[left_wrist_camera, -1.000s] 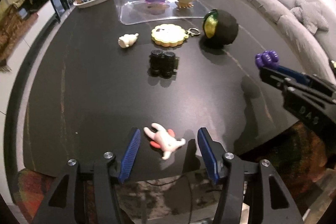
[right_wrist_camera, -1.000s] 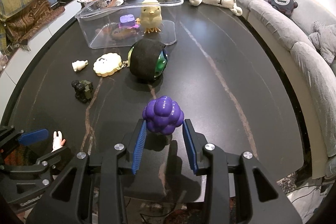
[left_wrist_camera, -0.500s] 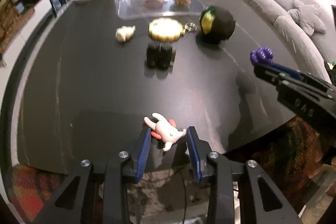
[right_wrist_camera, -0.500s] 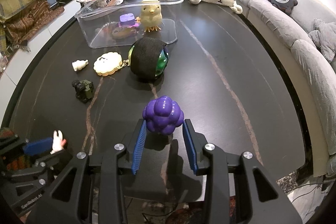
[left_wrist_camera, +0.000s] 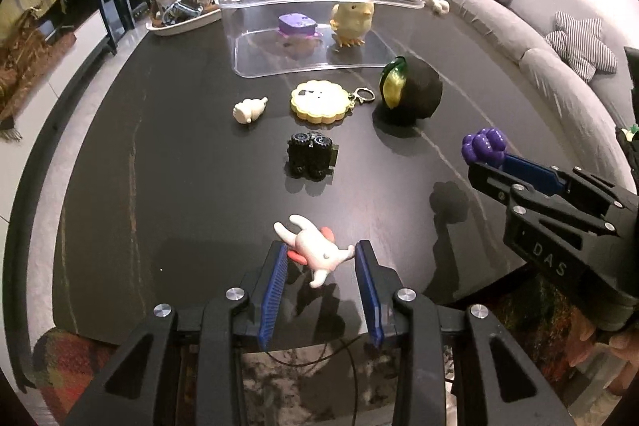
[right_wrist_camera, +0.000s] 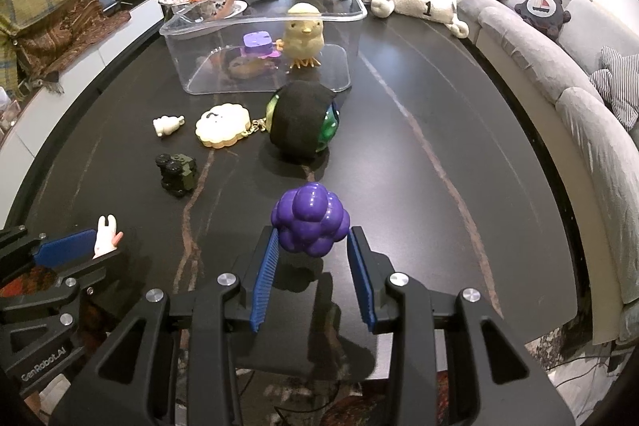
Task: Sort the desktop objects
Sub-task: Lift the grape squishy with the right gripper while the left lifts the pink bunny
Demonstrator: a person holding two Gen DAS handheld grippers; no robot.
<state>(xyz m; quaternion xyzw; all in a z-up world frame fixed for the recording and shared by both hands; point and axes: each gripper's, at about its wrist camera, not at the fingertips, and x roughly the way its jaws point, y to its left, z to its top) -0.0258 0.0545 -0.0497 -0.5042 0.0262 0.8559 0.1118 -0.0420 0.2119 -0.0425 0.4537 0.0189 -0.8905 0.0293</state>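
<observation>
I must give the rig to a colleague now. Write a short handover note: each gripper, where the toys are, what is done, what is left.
Left gripper: shut on the white rabbit toy, near the table's front edge.
Right gripper: shut on the purple grape toy.
Done: the yellow chick and a purple toy stand in the clear bin.
Left: put both held toys away, then the small white figure, cookie keychain, black toy car and black ball, all on the table before the bin.

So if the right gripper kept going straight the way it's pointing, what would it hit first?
Probably the black and green ball, which lies straight ahead of the right gripper holding the purple grape toy. The clear bin stands behind it. The gripper tilts downward, though, so it might meet the table sooner.
</observation>
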